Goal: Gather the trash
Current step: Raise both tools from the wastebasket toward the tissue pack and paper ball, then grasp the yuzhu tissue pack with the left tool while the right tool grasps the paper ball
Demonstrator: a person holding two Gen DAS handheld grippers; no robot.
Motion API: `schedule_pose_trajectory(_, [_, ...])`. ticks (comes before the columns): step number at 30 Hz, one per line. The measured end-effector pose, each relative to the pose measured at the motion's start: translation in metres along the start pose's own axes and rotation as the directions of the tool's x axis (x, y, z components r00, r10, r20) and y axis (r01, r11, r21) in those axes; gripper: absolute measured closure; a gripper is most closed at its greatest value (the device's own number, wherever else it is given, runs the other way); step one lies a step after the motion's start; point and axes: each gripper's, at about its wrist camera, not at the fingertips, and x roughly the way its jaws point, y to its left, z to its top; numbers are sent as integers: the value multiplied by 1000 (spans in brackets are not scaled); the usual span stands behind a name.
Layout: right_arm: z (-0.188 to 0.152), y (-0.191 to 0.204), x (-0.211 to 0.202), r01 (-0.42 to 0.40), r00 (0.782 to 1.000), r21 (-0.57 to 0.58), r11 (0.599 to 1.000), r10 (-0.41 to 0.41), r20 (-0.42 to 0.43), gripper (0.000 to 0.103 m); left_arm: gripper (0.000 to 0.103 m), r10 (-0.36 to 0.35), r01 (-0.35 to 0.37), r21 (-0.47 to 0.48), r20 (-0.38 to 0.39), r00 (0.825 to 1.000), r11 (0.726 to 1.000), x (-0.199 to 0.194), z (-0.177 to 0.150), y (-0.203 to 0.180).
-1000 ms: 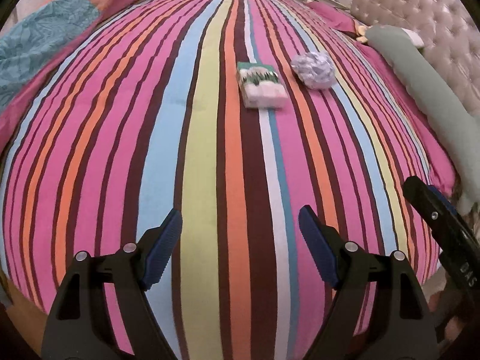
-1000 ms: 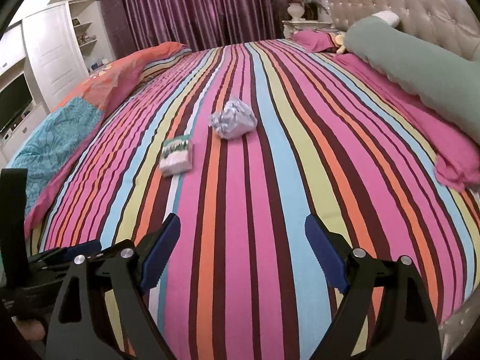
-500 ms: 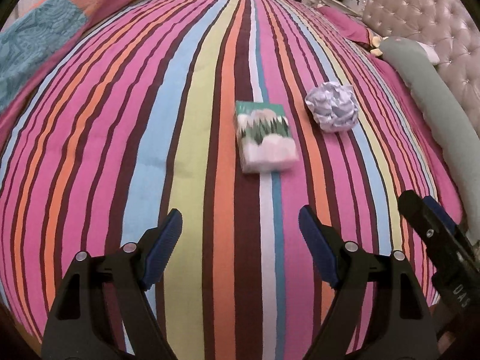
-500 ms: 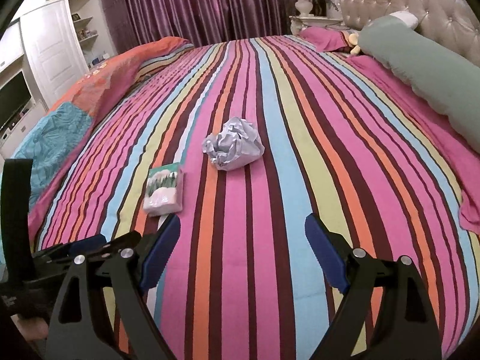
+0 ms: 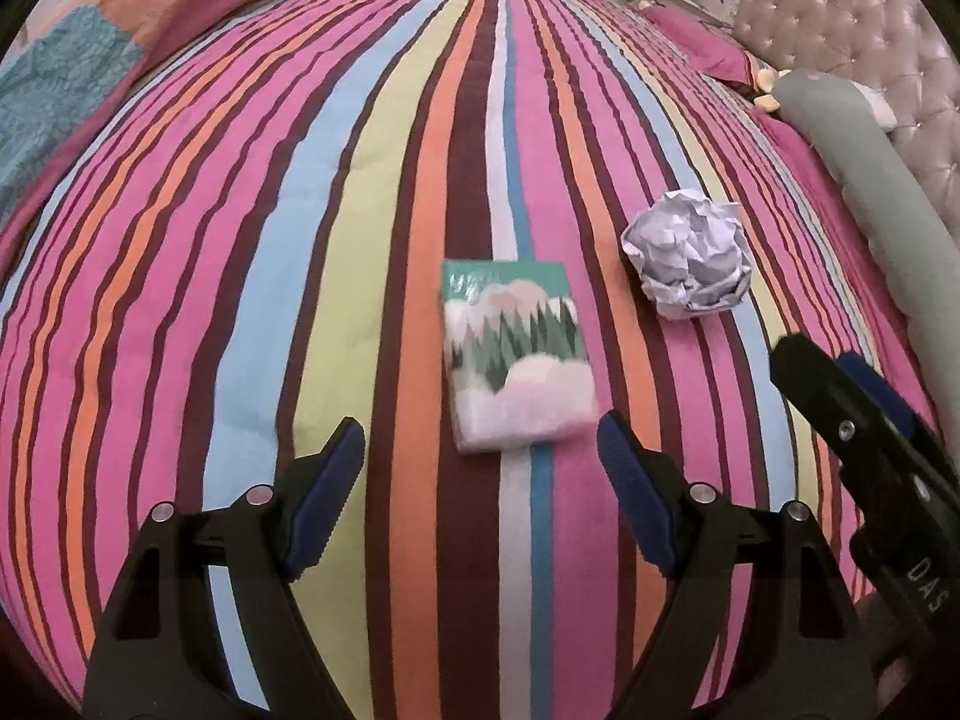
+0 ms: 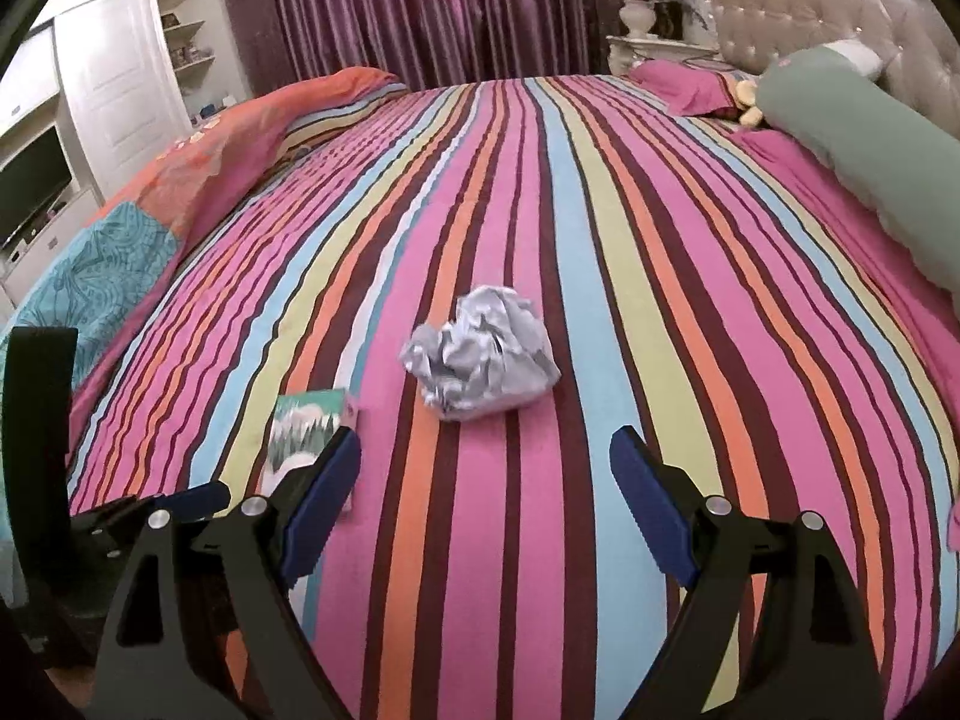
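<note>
A tissue pack and a paper ball lie apart on the striped bed. The left tool and the right tool are both spread, holding nothing.

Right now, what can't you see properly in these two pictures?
- Green-and-white tissue packet: right wrist view, near end hidden behind the right gripper's finger.
- Crumpled white paper ball: underside hidden in both views.
- Small yellow soft toy: mostly hidden by the long grey-green bolster.
- Shelf items: too small.
</note>
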Motion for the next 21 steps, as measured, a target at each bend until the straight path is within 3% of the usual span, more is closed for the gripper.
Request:
schedule_pose_trajectory(14, [19, -2, 48, 6, 999, -22, 1000, -7, -46, 22, 25, 7, -7, 22, -2, 1000, 1000, 24, 19, -8])
schedule_pose_trajectory(16, [20, -2, 56, 10, 998, -24, 1000, -12, -60, 8, 25, 14, -13, 25, -7, 1000, 1000, 28, 20, -9])
schedule_pose_trajectory(21, [23, -1, 66, 26, 998, -33, 999, -28, -55, 8, 25, 32, -32, 46, 5, 999, 998, 33, 22, -13])
